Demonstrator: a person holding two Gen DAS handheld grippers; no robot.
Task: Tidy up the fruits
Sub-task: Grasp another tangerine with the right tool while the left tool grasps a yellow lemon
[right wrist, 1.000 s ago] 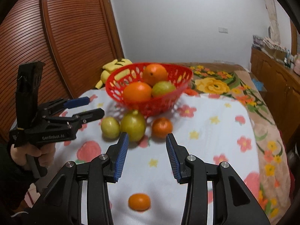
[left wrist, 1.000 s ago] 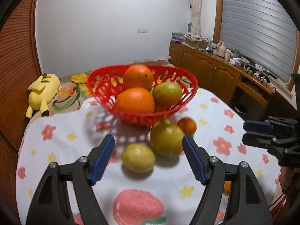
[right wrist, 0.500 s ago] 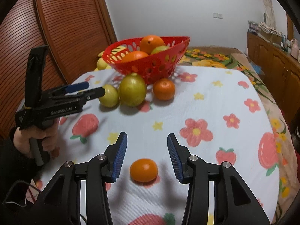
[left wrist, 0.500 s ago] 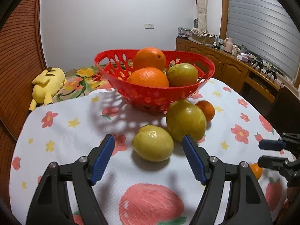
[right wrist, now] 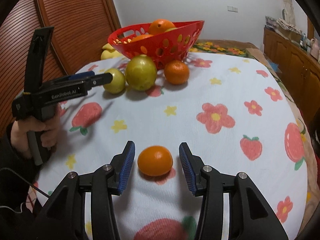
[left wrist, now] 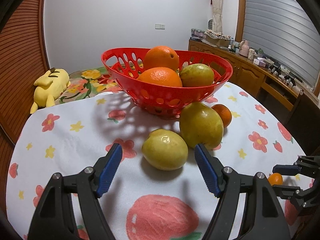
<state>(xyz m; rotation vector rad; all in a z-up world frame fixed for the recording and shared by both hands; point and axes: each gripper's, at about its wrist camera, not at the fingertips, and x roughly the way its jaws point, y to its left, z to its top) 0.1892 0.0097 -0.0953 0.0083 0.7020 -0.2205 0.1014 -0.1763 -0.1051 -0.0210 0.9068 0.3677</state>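
A red basket point(left wrist: 224, 71) holds two oranges point(left wrist: 161, 57) and a green fruit point(left wrist: 197, 75). On the cloth in front lie a small yellow-green fruit point(left wrist: 165, 150), a bigger one point(left wrist: 201, 125) and a mandarin point(left wrist: 224, 113). My left gripper point(left wrist: 158, 156) is open, its pads either side of the small yellow-green fruit, not touching. My right gripper point(right wrist: 156, 157) is open around a lone mandarin point(right wrist: 155, 161) on the cloth, pads apart from it. The basket also shows in the right wrist view point(right wrist: 192, 32).
A flower-and-strawberry tablecloth point(right wrist: 200, 96) covers the round table. A yellow plush toy point(left wrist: 50, 87) lies on a bed behind. Wooden cabinets point(left wrist: 250, 76) stand at right, a slatted wooden door point(right wrist: 70, 20) at left.
Both grippers dropped lower and moved forward. The left one closed in on the small yellow-green fruit; the right one now brackets the lone mandarin. Both stay open.
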